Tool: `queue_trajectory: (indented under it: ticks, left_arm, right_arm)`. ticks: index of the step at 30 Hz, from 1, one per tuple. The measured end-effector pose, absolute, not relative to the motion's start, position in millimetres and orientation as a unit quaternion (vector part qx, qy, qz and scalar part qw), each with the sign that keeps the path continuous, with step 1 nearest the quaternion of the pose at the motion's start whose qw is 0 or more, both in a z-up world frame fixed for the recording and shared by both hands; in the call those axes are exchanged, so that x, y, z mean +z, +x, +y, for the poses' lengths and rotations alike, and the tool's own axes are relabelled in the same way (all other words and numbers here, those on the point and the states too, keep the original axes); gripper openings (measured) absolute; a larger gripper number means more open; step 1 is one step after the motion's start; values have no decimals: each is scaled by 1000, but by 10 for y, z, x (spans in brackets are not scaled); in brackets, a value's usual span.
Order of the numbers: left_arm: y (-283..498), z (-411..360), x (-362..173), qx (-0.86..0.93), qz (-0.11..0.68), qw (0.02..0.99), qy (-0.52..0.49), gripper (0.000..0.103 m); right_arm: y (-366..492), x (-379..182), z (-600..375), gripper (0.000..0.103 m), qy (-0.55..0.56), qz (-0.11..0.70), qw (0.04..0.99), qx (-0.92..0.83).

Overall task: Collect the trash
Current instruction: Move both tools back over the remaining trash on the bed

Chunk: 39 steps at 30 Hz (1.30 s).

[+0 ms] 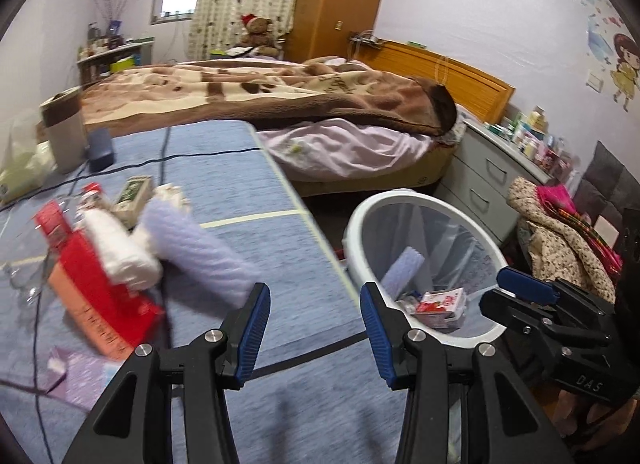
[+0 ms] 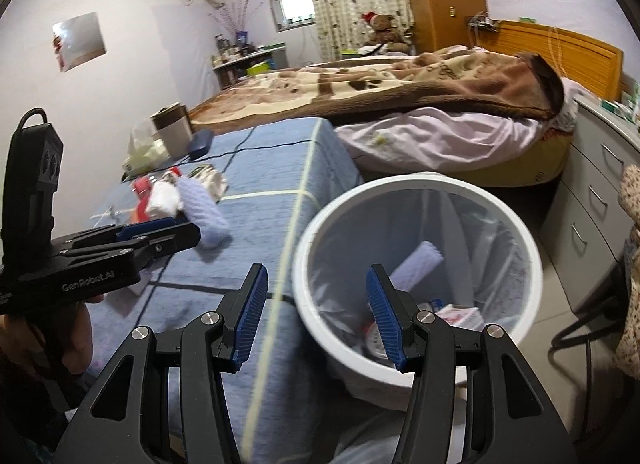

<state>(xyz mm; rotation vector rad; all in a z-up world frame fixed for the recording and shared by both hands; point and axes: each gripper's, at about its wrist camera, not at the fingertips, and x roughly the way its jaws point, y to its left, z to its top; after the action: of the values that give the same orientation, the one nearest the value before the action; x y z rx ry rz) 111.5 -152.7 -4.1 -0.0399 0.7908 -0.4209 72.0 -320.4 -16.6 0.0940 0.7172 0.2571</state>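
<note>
Nearby — blue-cloth table [image 1: 224,168] w/ clutter, white bin [image 2: 316,232] beside, bed [image 1: 280,92] behind.

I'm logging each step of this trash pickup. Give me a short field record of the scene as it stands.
left tool: open, empty, over the blue-covered table
right tool: open, empty, at the near rim of the bin
bin: white, bag-lined, on the floor beside the table's edge
in bin: lavender roll, red-and-white packet
left on table: lavender roll, white roll, red box, green-and-white carton
</note>
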Motion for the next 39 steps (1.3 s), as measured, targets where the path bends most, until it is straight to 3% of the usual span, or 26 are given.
queue_trajectory:
  ticks: [20,24,27,35,39]
  left_arm:
    - [830,-862,-4,-138,367,919,-27,47]
    - [761,-705,-16,-119,364,923,-38,57]
    - [727,-608,-35,-102,364,925,-40,58]
    - [681,-428,-158,-61,372,926,-36,63]
    - [665,-411,-221,-44,375,926,-33,73]
  right_arm:
    - [694,-93,-2698,53,6,351,919,177]
    - [693,-72,-2640,53,7,348,920,179]
    - [678,-67,-2610,59,5,345,921,182]
    - [668,-85,-2561,59,-4,349,919,186]
    - [680,-104,-2553,59,-2,353,917,187]
